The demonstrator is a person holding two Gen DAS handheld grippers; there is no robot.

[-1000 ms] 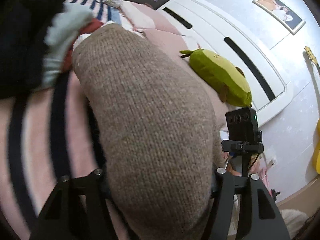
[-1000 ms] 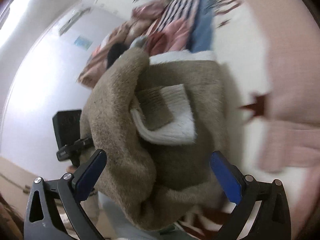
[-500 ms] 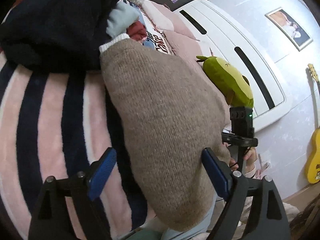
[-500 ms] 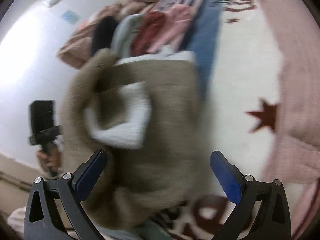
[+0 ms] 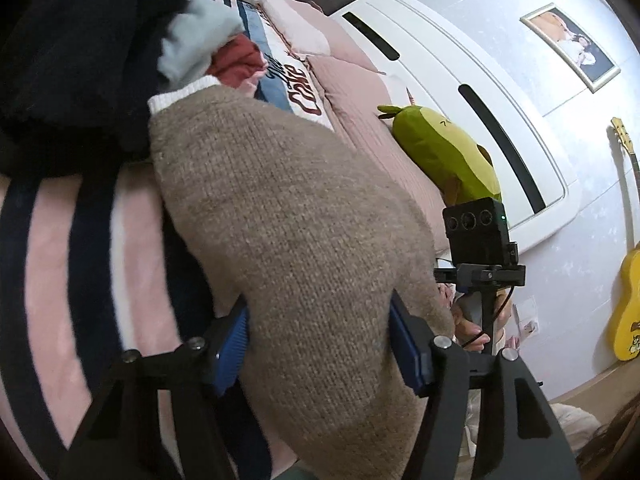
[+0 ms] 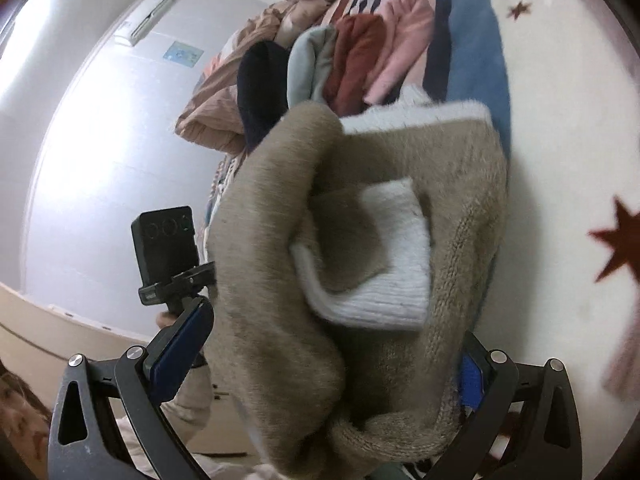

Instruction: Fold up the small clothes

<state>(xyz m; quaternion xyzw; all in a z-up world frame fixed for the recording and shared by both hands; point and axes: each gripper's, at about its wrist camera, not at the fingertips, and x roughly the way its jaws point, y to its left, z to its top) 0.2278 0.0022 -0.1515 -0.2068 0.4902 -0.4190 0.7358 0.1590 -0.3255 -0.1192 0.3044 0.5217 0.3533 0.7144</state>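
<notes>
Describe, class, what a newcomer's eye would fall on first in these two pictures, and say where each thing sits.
A big brown sweater with white cuffs fills the middle of both views, lying on the bed and pinched between the left gripper and the right gripper. Behind it, a pile of dark, grey, red and pink clothes lies on the striped blanket. A green avocado toy rests by the white headboard.

Bedroom: bed (image 5: 360,136), headboard (image 5: 480,112).
</notes>
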